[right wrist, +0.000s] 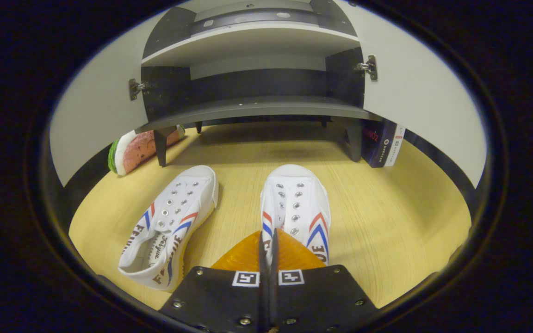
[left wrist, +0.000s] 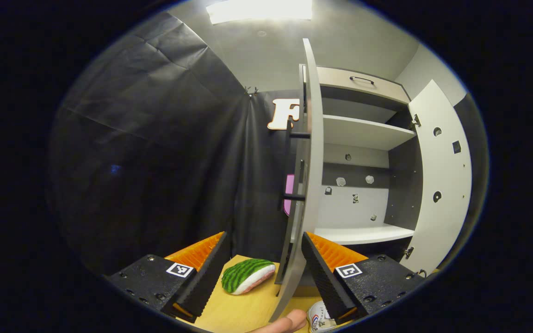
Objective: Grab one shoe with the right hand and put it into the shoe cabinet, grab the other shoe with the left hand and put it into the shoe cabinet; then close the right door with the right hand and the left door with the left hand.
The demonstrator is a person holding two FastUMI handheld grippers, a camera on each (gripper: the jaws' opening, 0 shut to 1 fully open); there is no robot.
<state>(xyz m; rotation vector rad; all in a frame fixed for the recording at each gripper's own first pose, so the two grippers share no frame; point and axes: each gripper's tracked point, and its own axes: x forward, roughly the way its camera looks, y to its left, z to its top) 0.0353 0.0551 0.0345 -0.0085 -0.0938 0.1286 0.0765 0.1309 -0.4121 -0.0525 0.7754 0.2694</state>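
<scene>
Two white canvas shoes with red and blue stripes lie on the wooden floor before the open shoe cabinet (right wrist: 257,108). In the right gripper view, the left shoe (right wrist: 169,222) lies free, tilted on its side. My right gripper (right wrist: 269,247) is shut on the rear edge of the right shoe (right wrist: 296,199), whose heel is hidden behind the fingers. In the left gripper view, my left gripper (left wrist: 266,273) hangs open and holds nothing, facing the edge of the cabinet's open left door (left wrist: 312,138). A shoe's toe (left wrist: 319,317) peeks in at the bottom, beside a fingertip (left wrist: 285,321).
Both cabinet doors stand wide open: the right door (left wrist: 442,175) swings outward, and white shelves (left wrist: 363,134) sit inside. A watermelon-slice plush (left wrist: 248,275) lies on the floor left of the cabinet. A dark box (right wrist: 382,141) stands by the cabinet's right leg.
</scene>
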